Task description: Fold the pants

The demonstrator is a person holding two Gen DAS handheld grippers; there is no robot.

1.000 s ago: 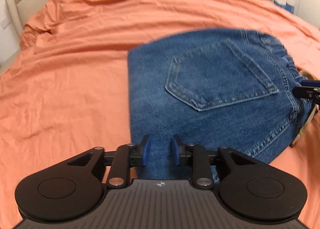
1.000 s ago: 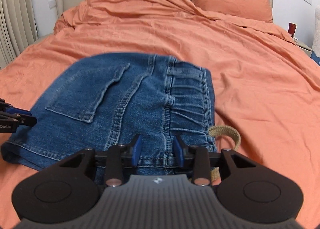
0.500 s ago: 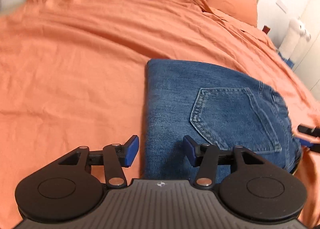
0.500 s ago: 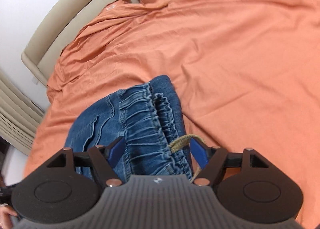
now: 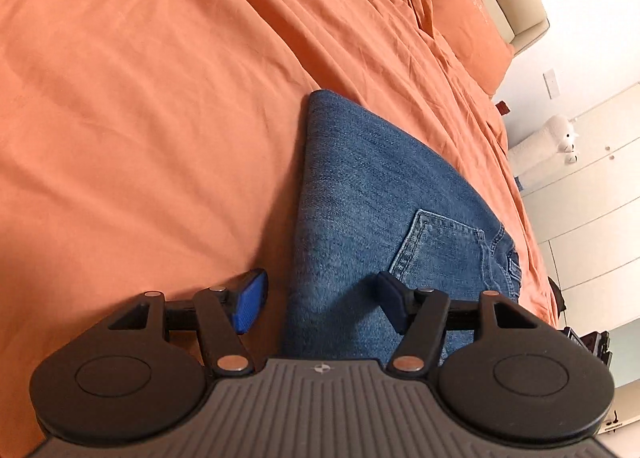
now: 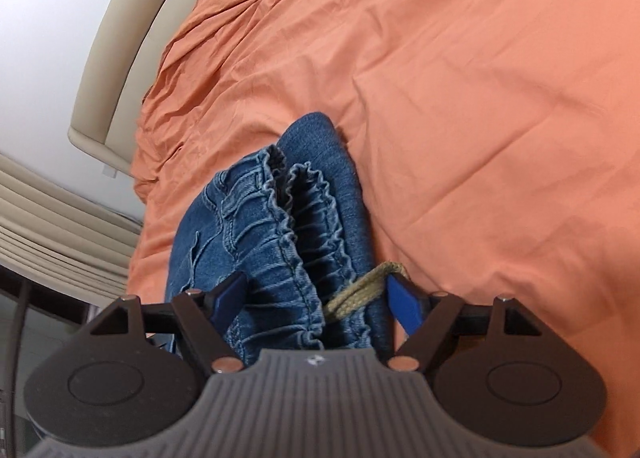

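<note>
On the orange bedspread [image 5: 140, 118] the jeans [image 5: 380, 194] are lying folded into a compact bundle, back pocket [image 5: 444, 246] facing up, so I'd say the folding itself is pretty much done. The left gripper [image 5: 318, 300] is sitting with its fingers spread wide, straddling the folded edge without pinching anything. The right gripper [image 6: 316, 300] is also gaping open around the gathered waistband [image 6: 296, 226], and the tan drawstring [image 6: 360, 292] is poking out right next to its right finger. That's what's worrying me: if either claw is pulling away at an angle, a finger could be snagging the drawstring or the top layer and dragging the fold open. The denim is looking thick and springy too, so the stacked layers might be sliding apart on that soft cover.
</note>
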